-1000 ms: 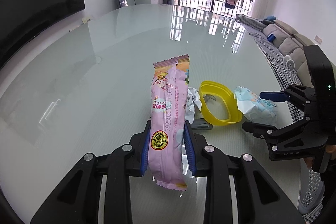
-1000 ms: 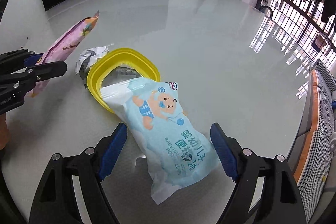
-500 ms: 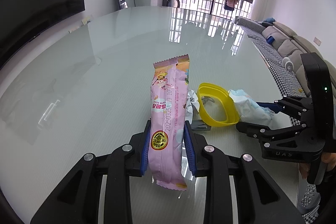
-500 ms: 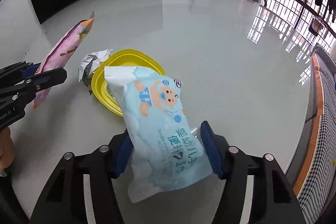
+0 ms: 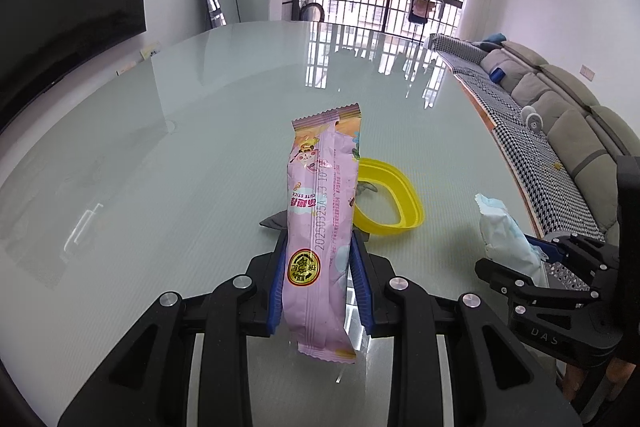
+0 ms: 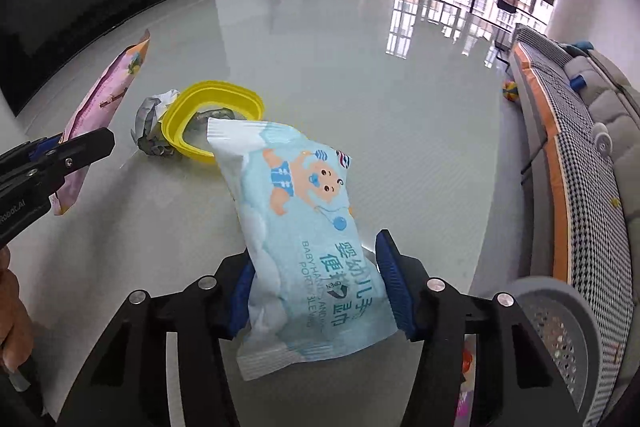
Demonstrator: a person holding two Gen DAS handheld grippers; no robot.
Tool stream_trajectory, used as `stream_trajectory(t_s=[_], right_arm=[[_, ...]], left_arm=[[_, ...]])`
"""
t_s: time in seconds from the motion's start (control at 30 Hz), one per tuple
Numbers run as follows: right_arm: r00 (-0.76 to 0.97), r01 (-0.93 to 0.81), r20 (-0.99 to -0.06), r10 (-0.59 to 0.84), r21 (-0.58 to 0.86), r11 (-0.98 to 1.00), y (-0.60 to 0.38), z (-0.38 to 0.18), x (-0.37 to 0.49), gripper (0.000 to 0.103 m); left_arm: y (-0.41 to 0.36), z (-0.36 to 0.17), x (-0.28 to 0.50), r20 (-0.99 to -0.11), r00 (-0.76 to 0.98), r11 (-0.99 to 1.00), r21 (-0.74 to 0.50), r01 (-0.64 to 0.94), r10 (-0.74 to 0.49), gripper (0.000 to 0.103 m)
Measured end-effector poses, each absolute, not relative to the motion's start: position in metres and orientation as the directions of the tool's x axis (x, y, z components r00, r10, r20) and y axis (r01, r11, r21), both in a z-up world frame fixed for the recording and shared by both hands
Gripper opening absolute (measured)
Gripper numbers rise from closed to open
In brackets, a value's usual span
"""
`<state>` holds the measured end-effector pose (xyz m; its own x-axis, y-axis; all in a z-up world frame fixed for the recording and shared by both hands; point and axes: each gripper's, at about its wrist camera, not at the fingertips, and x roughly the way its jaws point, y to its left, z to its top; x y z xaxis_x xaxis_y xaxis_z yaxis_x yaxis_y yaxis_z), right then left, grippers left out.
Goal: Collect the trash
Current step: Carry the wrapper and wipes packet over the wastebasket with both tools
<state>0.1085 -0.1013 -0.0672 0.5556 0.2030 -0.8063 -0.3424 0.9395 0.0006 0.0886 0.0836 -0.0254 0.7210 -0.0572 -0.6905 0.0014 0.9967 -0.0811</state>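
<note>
The blue wipes pack [image 6: 312,251] has come up off the glass table [image 6: 360,75], away from the yellow ring [image 6: 212,123]. Left wrist view: the left gripper [image 5: 318,283] is clamped tight on the pink snack wrapper [image 5: 322,223], held upright above the table. Right wrist view: the right gripper [image 6: 316,291] pinches the pack, lifted, beside a grey perforated bin [image 6: 560,331].

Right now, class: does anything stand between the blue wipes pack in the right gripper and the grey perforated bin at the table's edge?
Nothing visible does. The blue wipes pack is clamped in the right gripper, and only bare glass table lies toward the grey perforated bin.
</note>
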Motion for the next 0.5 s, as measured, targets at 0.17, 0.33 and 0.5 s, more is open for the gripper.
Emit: stream_trajectory(t_s=[0.17,0.33,0.5], right_arm=[[0.594,-0.229,-0.797,0.112,-0.034,0.973,-0.123,-0.067,0.073,0.054],[0.615,-0.137,-0.787,0.047,-0.048,0.989,-0.149,-0.068,0.044,0.054],[0.632,-0.059,-0.775,-0.002,-0.05,0.997,-0.178,-0.067,0.015,0.054]], left_arm=[[0.072,-0.022,0.082,-0.68,0.728,0.996,-0.069,0.054,-0.086,0.029],[0.07,-0.016,0.075,-0.668,0.738,0.996,-0.059,0.07,-0.092,0.029],[0.06,-0.012,0.065,-0.661,0.743,0.995,-0.044,0.093,-0.098,0.029]])
